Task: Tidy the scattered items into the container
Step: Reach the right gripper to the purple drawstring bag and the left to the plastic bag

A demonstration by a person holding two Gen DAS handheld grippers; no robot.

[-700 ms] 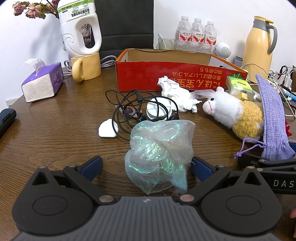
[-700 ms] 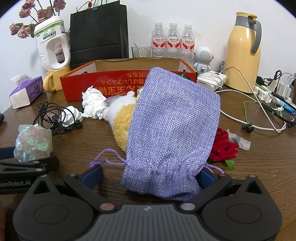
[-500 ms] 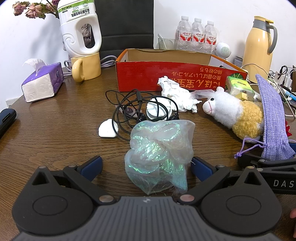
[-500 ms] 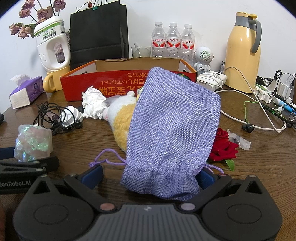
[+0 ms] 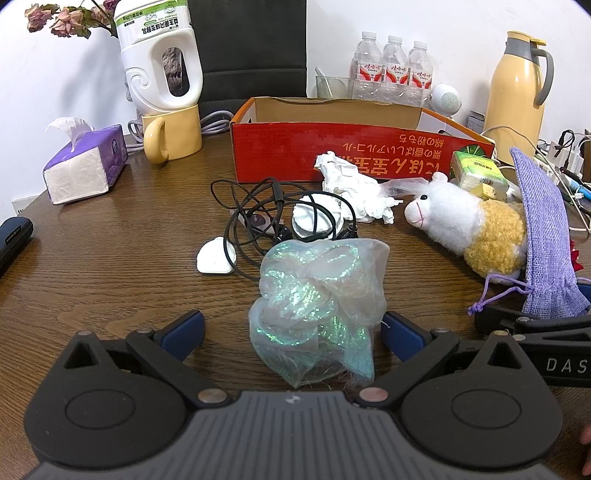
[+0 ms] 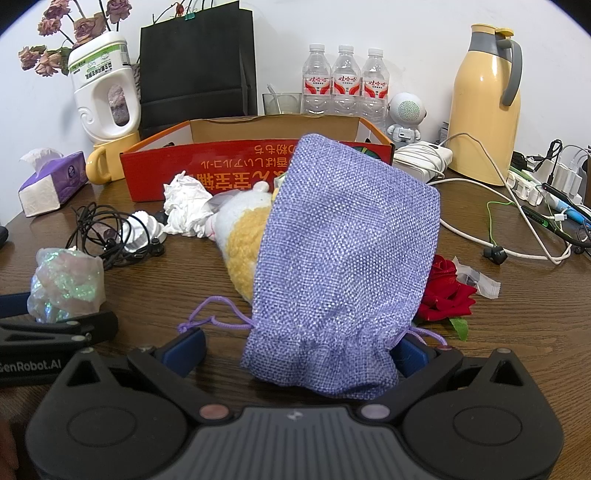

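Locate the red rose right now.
In the right wrist view, the red rose lies on the table right of the purple drawstring pouch, partly tucked behind it, beside a clear wrapper.

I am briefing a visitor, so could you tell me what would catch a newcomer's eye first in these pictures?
Probably the lilac drawstring pouch, filling the right wrist view between the right gripper's open fingers, and the iridescent wrap bundle between the left gripper's open fingers. Behind them lie a plush sheep and the red cardboard box.

A dark brown wooden table (image 5: 92,258) with a visible grain is set against a plain white wall (image 6: 406,33), and the whole scene is evenly lit, with only soft shadows cast on the tabletop.
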